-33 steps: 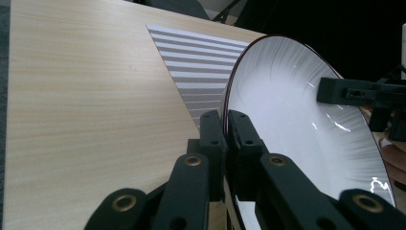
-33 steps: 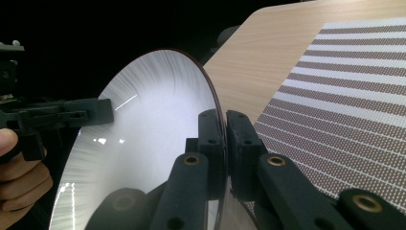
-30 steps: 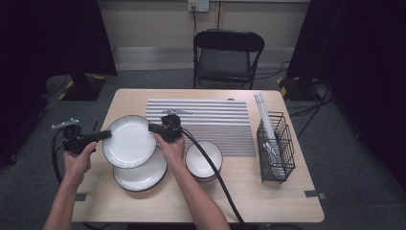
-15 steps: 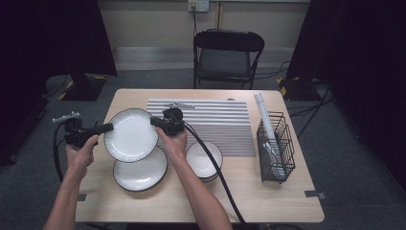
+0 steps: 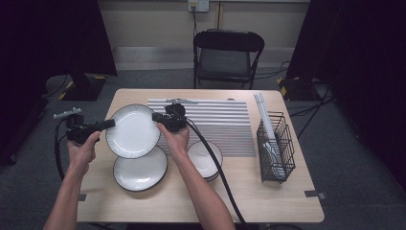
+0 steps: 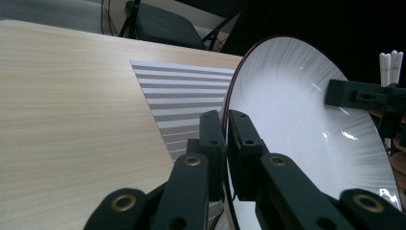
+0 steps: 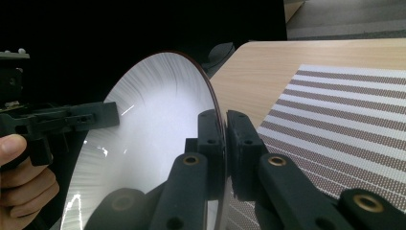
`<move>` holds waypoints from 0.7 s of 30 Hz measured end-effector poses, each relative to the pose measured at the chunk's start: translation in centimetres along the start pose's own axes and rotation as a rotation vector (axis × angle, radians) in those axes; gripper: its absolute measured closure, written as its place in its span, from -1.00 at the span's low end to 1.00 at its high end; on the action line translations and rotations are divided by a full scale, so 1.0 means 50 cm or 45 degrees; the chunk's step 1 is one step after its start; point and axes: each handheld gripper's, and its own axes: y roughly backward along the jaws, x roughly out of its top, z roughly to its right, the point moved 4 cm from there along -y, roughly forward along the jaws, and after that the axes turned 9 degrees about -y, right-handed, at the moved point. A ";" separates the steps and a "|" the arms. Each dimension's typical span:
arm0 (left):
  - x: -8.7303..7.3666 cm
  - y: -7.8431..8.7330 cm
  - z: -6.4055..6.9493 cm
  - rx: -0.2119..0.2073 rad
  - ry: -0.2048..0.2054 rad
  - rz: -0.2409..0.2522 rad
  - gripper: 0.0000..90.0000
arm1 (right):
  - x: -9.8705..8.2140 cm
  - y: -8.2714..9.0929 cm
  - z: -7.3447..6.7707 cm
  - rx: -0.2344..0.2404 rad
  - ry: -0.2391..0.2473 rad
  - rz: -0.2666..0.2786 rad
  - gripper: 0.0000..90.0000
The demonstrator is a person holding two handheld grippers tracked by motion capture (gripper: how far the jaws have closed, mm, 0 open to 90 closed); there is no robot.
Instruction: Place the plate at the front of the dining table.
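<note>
- Plate (image 5: 132, 131) held between both grippers: left gripper (image 5: 109, 123) clamped on its left rim, right gripper (image 5: 157, 117) on its right rim.
- Rack (image 5: 275, 146) lies toward surface's right edge, nearer right gripper.

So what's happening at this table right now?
A person holds a white plate by its rim with two grippers, the left gripper clamped on one edge and the right gripper on the opposite edge. The plate is lifted above a second plate lying on the table, beside a bowl. A striped mat and a wire rack lie farther right.
</note>
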 end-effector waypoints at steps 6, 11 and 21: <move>0.017 0.005 0.008 -0.011 0.001 0.019 0.91 | 0.013 0.003 -0.003 -0.006 0.006 -0.013 0.90; 0.031 -0.001 0.017 -0.010 -0.016 0.023 0.90 | 0.033 0.023 -0.010 -0.006 0.022 0.006 0.90; 0.061 -0.030 0.052 -0.038 -0.039 0.025 0.90 | 0.064 0.062 0.002 -0.031 0.037 0.019 0.89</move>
